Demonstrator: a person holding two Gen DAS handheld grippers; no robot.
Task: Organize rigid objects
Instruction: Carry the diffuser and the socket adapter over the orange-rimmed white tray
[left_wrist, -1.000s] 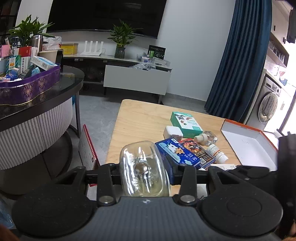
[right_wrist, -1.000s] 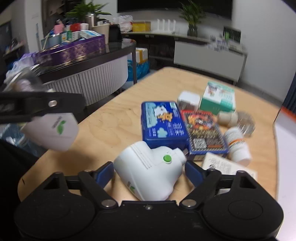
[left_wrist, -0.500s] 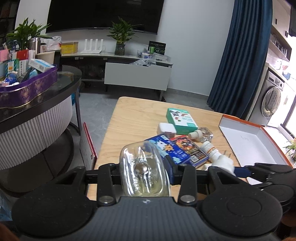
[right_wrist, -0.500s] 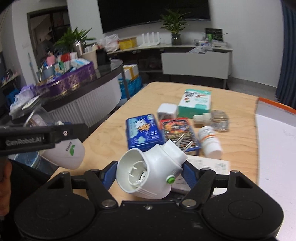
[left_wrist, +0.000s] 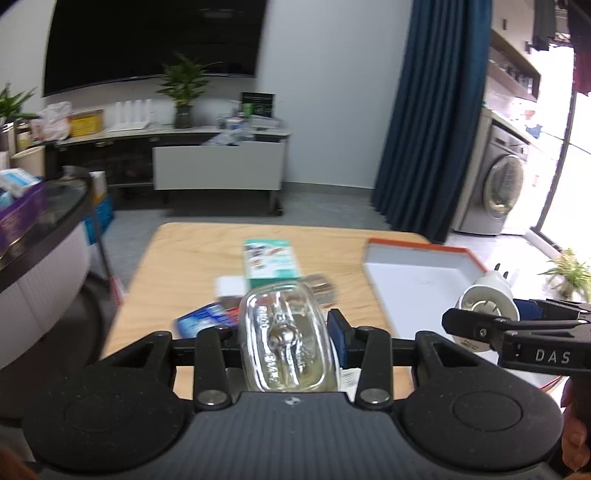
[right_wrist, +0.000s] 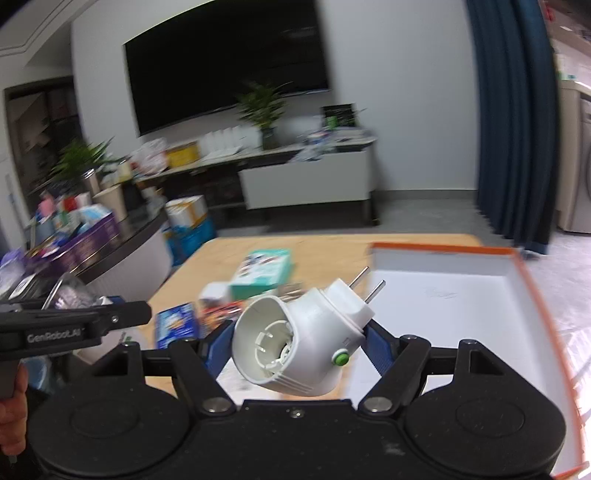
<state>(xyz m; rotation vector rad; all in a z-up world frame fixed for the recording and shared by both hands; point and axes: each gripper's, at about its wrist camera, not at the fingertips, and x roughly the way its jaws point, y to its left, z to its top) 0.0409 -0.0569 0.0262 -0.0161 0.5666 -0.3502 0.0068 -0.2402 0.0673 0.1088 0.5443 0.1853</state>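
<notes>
My left gripper (left_wrist: 285, 325) is shut on a clear glass bottle (left_wrist: 282, 347), held above the wooden table (left_wrist: 192, 251); the same gripper (right_wrist: 79, 325) shows at the left of the right wrist view. My right gripper (right_wrist: 295, 338) is shut on a white plug-in heater (right_wrist: 306, 332) with a green button and two metal pins, raised over the near corner of the white box with an orange rim (right_wrist: 443, 295). From the left wrist view, the right gripper (left_wrist: 487, 314) hangs over that box (left_wrist: 417, 273).
On the table lie a teal carton (left_wrist: 271, 262), a blue tin (left_wrist: 203, 321), a small white cube (left_wrist: 229, 286) and other blurred packets. A round dark counter (left_wrist: 55, 206) with a purple tray stands left; a blue curtain (left_wrist: 428, 110) and washing machine (left_wrist: 498, 192) are right.
The right gripper closed on the white heater, lifted it off the table, rolled it and carried it right over the box. The left gripper with the bottle rose and swung right too.
</notes>
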